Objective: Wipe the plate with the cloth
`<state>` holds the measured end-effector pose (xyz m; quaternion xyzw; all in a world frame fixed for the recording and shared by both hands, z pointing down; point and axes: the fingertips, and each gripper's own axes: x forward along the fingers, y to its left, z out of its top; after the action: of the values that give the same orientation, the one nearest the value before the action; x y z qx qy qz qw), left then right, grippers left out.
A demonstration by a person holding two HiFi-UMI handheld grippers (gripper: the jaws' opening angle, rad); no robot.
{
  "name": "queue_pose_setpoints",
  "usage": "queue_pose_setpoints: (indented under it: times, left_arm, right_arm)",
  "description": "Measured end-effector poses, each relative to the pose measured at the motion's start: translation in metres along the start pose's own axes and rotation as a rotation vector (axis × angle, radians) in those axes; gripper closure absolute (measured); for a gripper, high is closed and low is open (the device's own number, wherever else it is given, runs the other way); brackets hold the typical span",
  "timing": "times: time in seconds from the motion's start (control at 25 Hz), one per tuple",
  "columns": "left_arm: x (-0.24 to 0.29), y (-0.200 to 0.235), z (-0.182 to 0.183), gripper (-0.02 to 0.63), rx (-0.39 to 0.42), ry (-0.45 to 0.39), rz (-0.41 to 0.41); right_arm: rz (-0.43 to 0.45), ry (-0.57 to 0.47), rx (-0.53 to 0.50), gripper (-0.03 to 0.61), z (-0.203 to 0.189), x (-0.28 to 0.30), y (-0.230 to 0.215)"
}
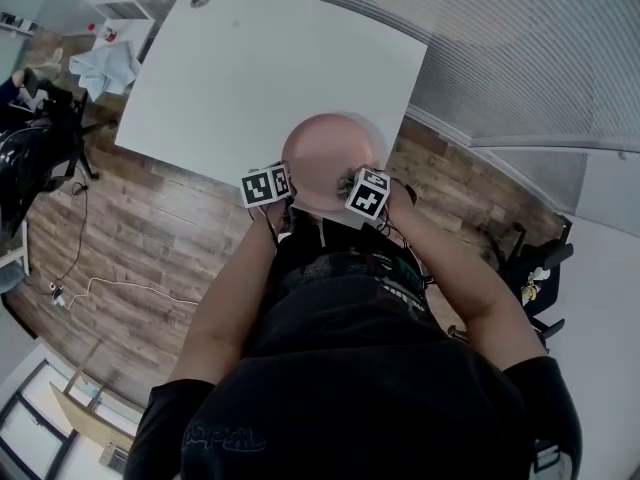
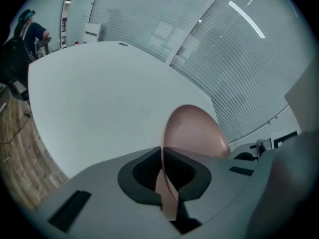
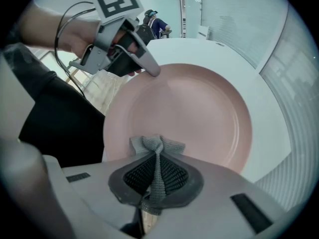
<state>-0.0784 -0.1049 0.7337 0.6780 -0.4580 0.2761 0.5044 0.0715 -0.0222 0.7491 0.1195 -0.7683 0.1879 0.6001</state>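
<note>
The right tool (image 3: 157, 158) is clamping a grey knitted cloth (image 3: 169, 146) between its pads, with a bunched fold of it sticking out past the tips. That fold is sitting at the lower left of the pink plate (image 3: 189, 108), at or just above the surface; whether it is pressing down I cannot tell. At the upper left of the right gripper view, the left tool (image 3: 124, 46) is gripping the plate's rim. Its own view shows its pads closed on the thin pink edge. The plate is lying partly over the white desk (image 3: 269, 108), and its near side is reaching past the desk's edge towards the person's dark clothing. It seems to be held up rather than resting flat.

I judge that the wiping step is under way, with most of the plate's face not yet covered by the cloth. The next move is calling for the cloth to sweep across the centre and far rim while the left tool is bracing the plate against the push.
</note>
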Motion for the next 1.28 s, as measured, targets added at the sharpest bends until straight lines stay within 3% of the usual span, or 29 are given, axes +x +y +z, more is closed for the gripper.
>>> queue_pose_setpoints:
  times: [0.32, 0.56, 0.72, 1.04, 1.28]
  left_arm:
    - [0.002, -0.006, -0.002, 0.588, 0.002, 0.001, 0.008]
    - [0.001, -0.007, 0.001, 0.588, -0.013, -0.008, 0.005]
    - [0.000, -0.006, 0.001, 0.588, -0.022, -0.015, 0.014]
    - [-0.003, -0.003, 0.000, 0.588, -0.040, -0.030, 0.031]
    - [-0.004, -0.002, -0.001, 0.588, -0.045, -0.037, 0.043]
  right_arm:
    - [-0.114, 0.047, 0.006, 0.540, -0.007, -0.009, -0.063]
    - [-0.160, 0.037, -0.037, 0.540, 0.019, -0.010, -0.093]
    - [-0.144, -0.018, -0.023, 0.540, 0.045, -0.008, -0.101]
    - [-0.107, -0.086, -0.115, 0.541, 0.097, 0.004, -0.071]
    - [-0.038, -0.115, -0.162, 0.540, 0.108, 0.010, -0.029]
